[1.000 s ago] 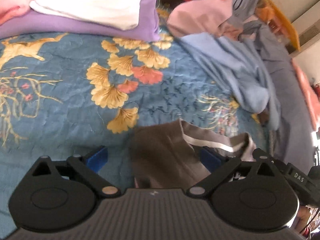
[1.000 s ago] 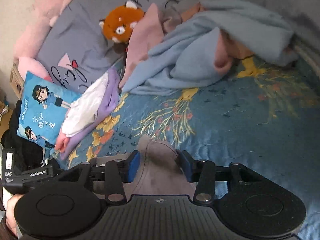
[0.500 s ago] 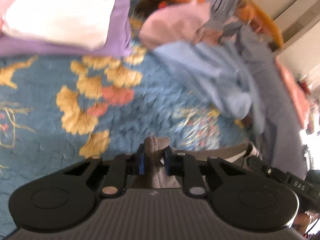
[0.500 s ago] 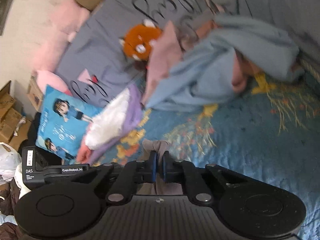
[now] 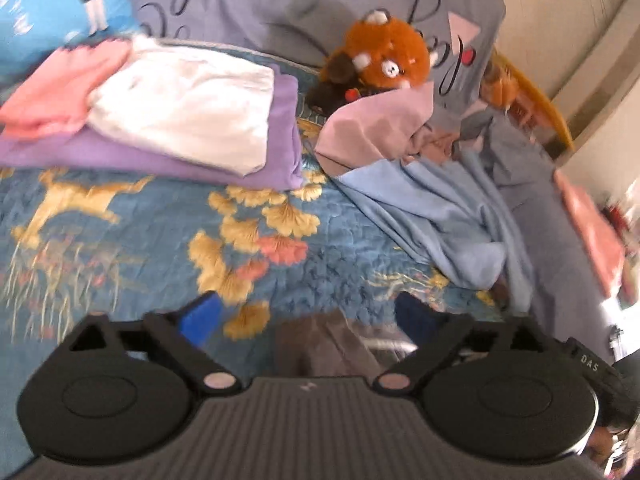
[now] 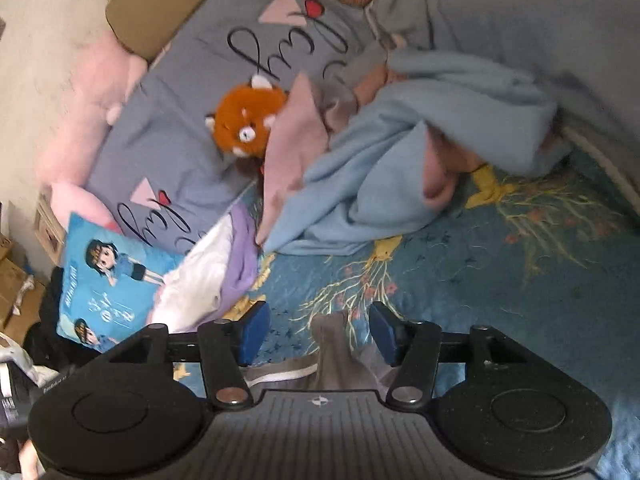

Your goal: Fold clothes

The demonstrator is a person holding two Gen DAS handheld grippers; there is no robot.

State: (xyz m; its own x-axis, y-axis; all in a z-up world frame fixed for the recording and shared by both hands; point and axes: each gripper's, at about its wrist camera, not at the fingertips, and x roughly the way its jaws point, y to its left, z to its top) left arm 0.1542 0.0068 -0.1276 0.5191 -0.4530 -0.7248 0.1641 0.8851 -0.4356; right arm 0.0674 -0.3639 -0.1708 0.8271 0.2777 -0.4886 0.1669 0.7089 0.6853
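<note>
A: Spread over the bed is a blue quilt [image 5: 120,240] patterned with yellow leaves; what is seen at its far side?

B: A folded stack is seen far left: a white piece [image 5: 188,108] laid on a purple one [image 5: 280,152], with a pink one [image 5: 52,96] at its left end. A red-panda plush [image 5: 384,56] is propped against a grey pillow [image 5: 260,4]. A loose heap is piled to its right, led by a light-blue garment [image 5: 432,216] and a dusty-pink cloth [image 5: 376,128].

A: Where is the garment being folded?

B: A grey-brown garment [image 5: 320,344] with a white stripe is laid on the quilt at the near edge. It is seen between the spread fingers of both tools.

A: How are the jaws set?

B: The left gripper [image 5: 308,316] is held with its jaws wide apart, and nothing is pinched. The right gripper [image 6: 316,330] is likewise spread wide, with a raised peak of the garment [image 6: 332,352] standing free between the blue pads [image 6: 254,330].

A: Anything else?

B: A blue cartoon cushion [image 6: 108,280] is seen far left.
</note>
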